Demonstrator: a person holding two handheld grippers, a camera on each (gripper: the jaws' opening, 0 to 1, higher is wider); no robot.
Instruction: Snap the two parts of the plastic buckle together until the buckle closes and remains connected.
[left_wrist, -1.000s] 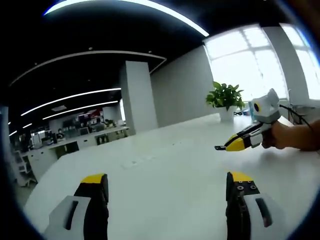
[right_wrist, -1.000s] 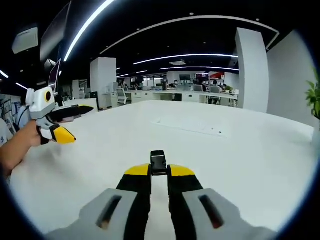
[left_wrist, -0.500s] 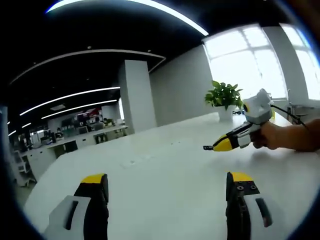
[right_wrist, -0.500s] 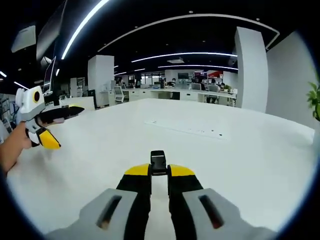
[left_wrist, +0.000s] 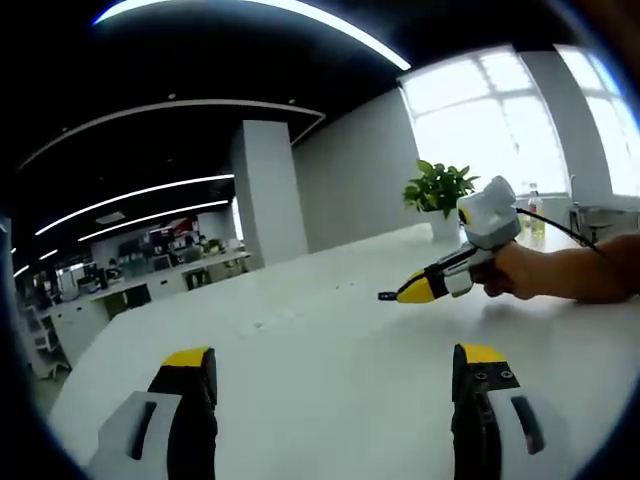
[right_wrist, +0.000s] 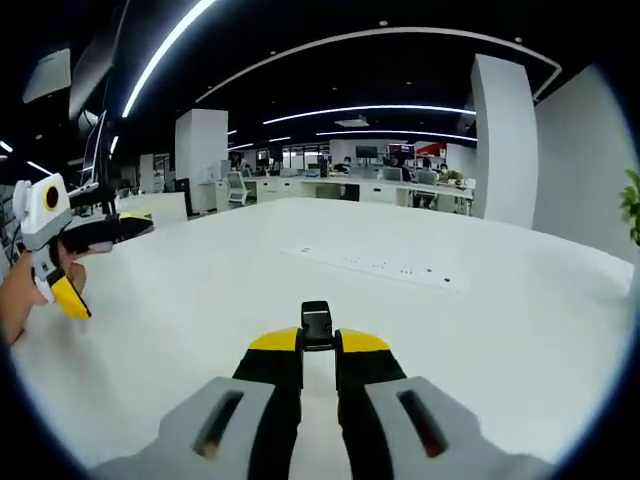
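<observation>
In the right gripper view, the right gripper (right_wrist: 319, 345) has its yellow-tipped black jaws pressed almost together on a small black plastic buckle part (right_wrist: 317, 326), a squarish, glossy piece that stands up from between the tips, held above the smooth white table (right_wrist: 480, 330). The jaws sit on pale grey moulded housings with dark slots. At the far left of this view the left gripper (right_wrist: 90, 262) appears in a person's hand (right_wrist: 18, 300), its two black fingers spread wide, one yellow tip pointing down and the other finger reaching out level.

In the left gripper view, the left gripper (left_wrist: 335, 365) has its jaws well apart with nothing between them, only the matte white tabletop (left_wrist: 300, 350) beyond. The right gripper (left_wrist: 395, 294) comes in from the right, hand-held, its jaws closed to a narrow point with a small dark piece at the very tip; too small to make out its shape. Behind it stands a leafy green plant (left_wrist: 438, 188) in a white pot near bright windows (left_wrist: 520, 110). A thick white square column (left_wrist: 265, 190) rises behind the table
</observation>
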